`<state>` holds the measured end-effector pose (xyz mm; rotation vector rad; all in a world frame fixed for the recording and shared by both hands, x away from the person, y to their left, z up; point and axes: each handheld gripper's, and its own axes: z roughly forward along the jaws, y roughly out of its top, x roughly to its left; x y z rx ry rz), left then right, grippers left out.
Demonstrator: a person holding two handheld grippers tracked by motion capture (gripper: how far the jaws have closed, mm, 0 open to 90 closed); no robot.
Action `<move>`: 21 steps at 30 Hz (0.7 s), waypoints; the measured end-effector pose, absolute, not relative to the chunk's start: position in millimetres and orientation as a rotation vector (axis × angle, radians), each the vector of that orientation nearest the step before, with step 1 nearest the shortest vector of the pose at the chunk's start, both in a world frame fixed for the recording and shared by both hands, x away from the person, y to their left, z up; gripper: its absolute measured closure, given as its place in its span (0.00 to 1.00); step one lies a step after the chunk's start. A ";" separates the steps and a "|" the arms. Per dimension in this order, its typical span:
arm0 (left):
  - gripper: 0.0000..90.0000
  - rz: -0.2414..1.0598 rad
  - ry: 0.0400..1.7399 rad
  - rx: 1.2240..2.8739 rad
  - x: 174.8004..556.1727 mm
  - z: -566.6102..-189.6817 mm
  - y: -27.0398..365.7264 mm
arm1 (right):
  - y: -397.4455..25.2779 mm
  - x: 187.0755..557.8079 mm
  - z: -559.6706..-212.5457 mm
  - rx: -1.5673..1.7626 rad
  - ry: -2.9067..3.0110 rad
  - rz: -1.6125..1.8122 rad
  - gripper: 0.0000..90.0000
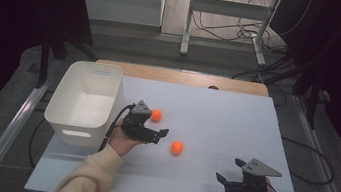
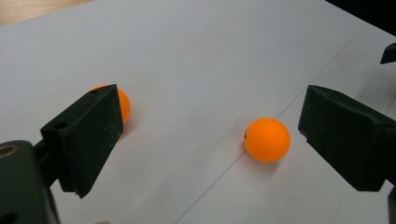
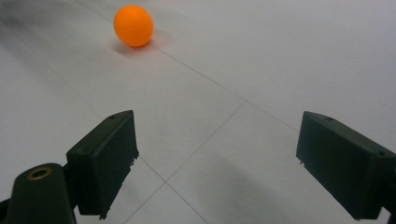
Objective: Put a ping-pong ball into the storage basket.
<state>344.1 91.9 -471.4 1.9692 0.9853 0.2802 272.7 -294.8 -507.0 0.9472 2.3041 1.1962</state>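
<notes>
We hold the left gripper (image 1: 153, 130), jaws wide apart, at centre frame between two orange balls (image 1: 177, 147) (image 1: 156, 115); right gripper (image 1: 231, 171) idles, jaws spread, lower right; next, closing round the nearer ball

Left tool (image 1: 158, 127) gapes between two orange balls (image 1: 177, 147), beside a white bin (image 1: 69, 103).
</notes>
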 end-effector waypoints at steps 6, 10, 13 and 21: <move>0.08 0.280 0.993 1.969 348.3 -472.0 91.4 | -294.6 272.6 -507.1 0.949 2.306 1.193 0.14; 0.08 0.280 1.001 1.968 351.6 -473.6 91.2 | -294.7 272.8 -507.4 0.949 2.307 1.196 0.14; 0.08 0.280 1.007 1.971 353.5 -475.0 91.1 | -294.8 272.7 -507.4 0.947 2.309 1.193 0.14; 0.08 0.281 1.019 1.972 357.4 -476.8 90.2 | -294.7 272.9 -507.8 0.946 2.310 1.192 0.14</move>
